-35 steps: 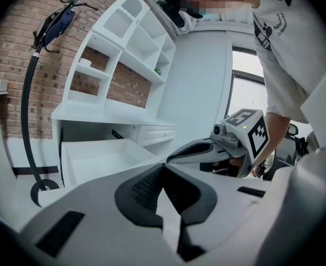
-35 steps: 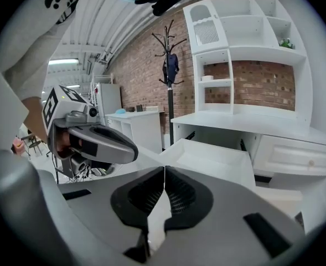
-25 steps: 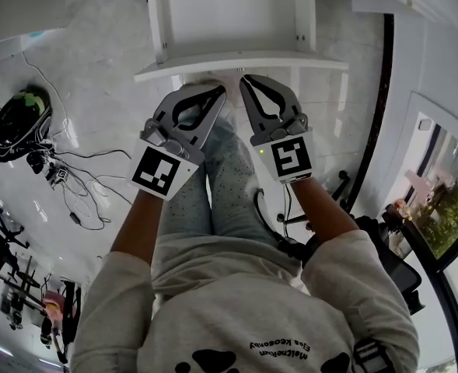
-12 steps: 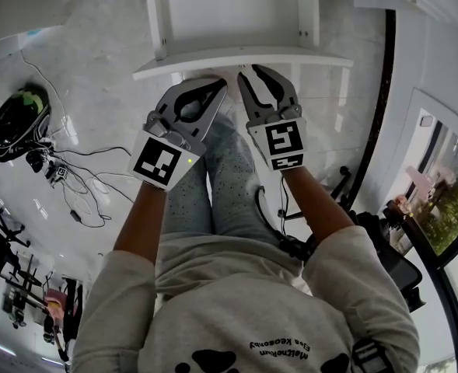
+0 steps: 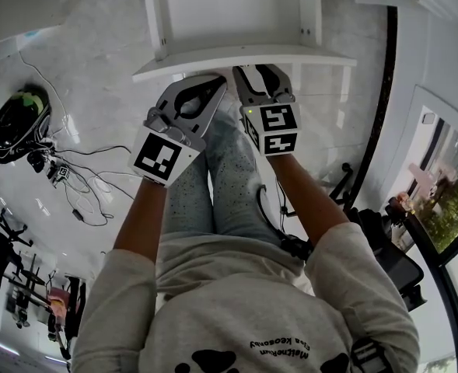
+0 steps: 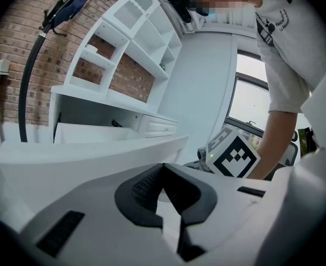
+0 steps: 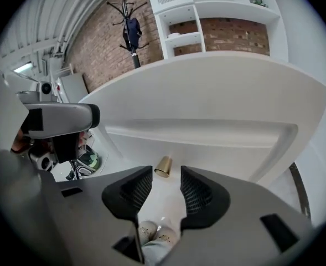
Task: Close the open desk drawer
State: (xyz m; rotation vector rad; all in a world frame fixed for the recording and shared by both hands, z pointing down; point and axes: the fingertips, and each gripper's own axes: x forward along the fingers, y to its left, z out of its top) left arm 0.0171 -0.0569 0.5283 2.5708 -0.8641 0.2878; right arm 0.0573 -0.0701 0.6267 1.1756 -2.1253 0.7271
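Observation:
The white desk drawer [image 5: 236, 55] stands pulled out at the top of the head view, its front panel [image 7: 207, 98] filling the right gripper view. A small brass knob [image 7: 163, 165] sticks out of that panel. My right gripper [image 5: 260, 72] is right under the front edge, and its jaws have just been opening. They now stand open [image 7: 166, 177] with nothing between them and the knob just ahead of the gap. My left gripper [image 5: 211, 90] hangs beside it, shut and empty [image 6: 163, 168], just short of the drawer front [image 6: 96, 154].
Above the desk rises a white shelf unit [image 6: 135, 32] against a brick wall, with a coat stand [image 7: 132, 29] further along. A helmet [image 5: 19, 119] and loose cables [image 5: 81, 185] lie on the floor to the left. The person's legs [image 5: 213, 177] are below the grippers.
The right gripper has shifted toward the drawer front, rolled, and opened its jaws. The left gripper has barely moved and stays shut.

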